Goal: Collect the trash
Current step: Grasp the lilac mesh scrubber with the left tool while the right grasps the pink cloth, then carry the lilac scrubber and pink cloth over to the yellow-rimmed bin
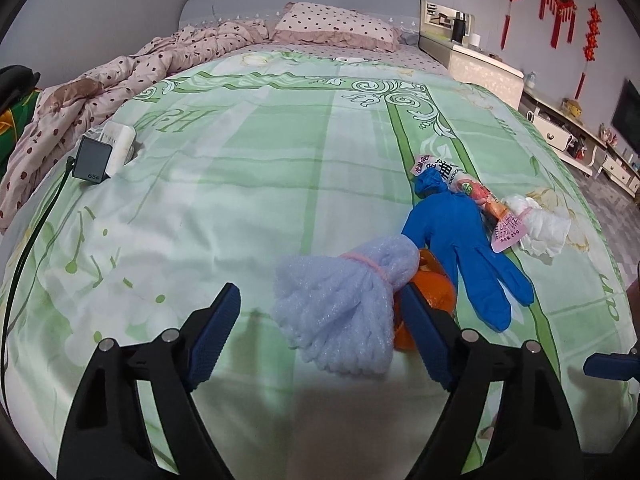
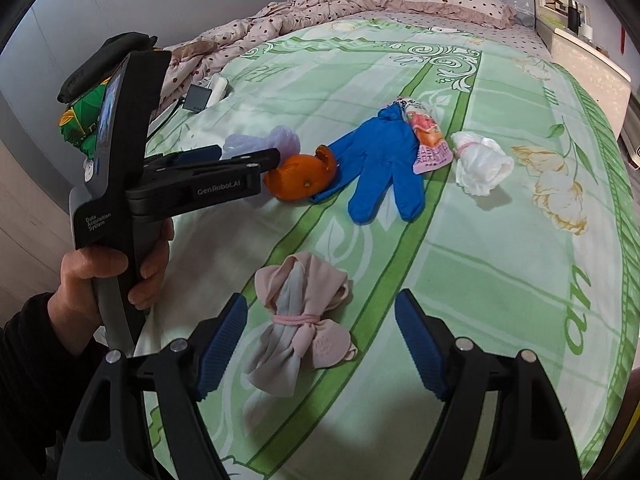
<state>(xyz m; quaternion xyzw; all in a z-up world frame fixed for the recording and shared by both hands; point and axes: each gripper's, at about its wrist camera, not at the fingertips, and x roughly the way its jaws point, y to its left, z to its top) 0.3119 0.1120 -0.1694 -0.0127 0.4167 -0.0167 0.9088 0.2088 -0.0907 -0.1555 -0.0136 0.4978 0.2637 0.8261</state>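
Note:
Trash lies on the green bedspread (image 1: 248,184). My left gripper (image 1: 320,324) is open, its jaws either side of a pale blue foam bundle (image 1: 340,312) tied with a pink band. An orange peel (image 1: 434,288) sits behind its right finger. A blue glove (image 1: 460,236), a pink snack wrapper (image 1: 476,196) and a white tied tissue (image 1: 540,224) lie to the right. My right gripper (image 2: 320,340) is open over a pink cloth bundle (image 2: 304,328). The right wrist view also shows the left gripper (image 2: 256,156), the peel (image 2: 300,180), glove (image 2: 380,160), wrapper (image 2: 428,136) and tissue (image 2: 480,164).
A grey charger (image 1: 94,158) with a cable and a white box (image 1: 120,142) lie at the far left of the bed. A pink dotted quilt (image 1: 120,76) and pillow (image 1: 336,26) are at the head. Cabinets (image 1: 484,64) stand on the right.

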